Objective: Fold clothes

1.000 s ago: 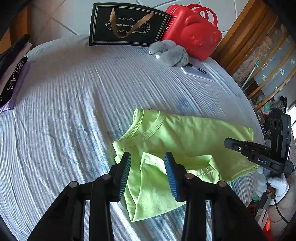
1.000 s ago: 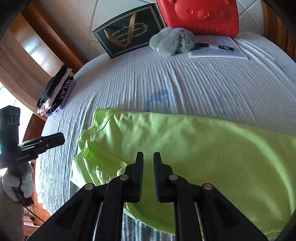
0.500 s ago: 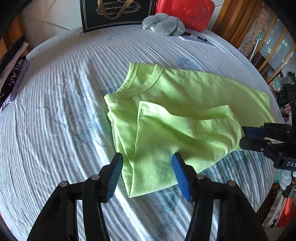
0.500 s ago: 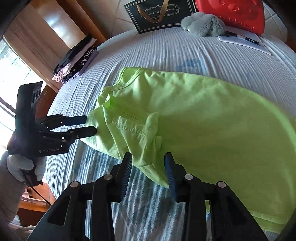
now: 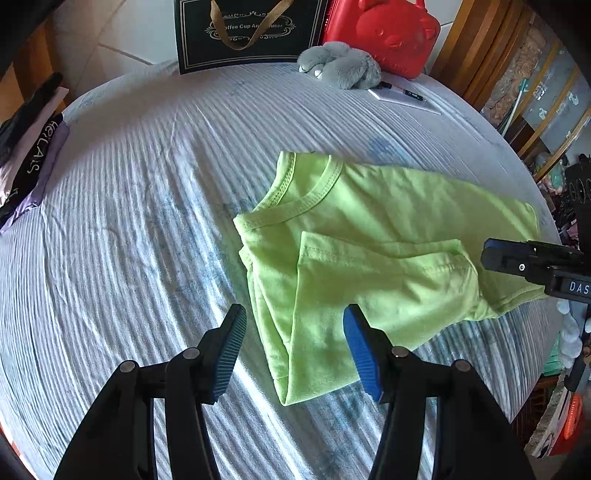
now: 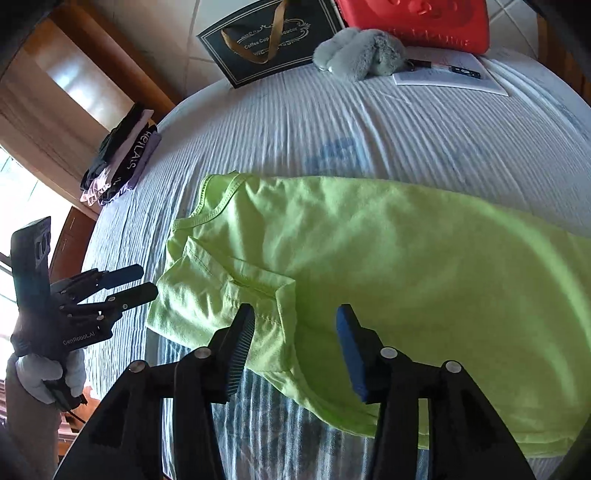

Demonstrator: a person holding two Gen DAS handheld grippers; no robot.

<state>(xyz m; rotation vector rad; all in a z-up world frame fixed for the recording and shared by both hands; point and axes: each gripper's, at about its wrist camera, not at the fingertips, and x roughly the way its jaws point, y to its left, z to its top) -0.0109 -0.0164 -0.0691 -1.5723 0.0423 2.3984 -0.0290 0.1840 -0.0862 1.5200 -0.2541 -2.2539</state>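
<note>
A pale tiled floor lies beyond the far table edge; wooden furniture stands left, a bright window (overexposed) glows beside it

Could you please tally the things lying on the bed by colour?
Green: 1, shirt
Black: 2, bag, pen
Red: 1, case
Grey: 1, plush toy
White: 1, paper
Mixed: 1, clothes pile
Total: 7
</note>
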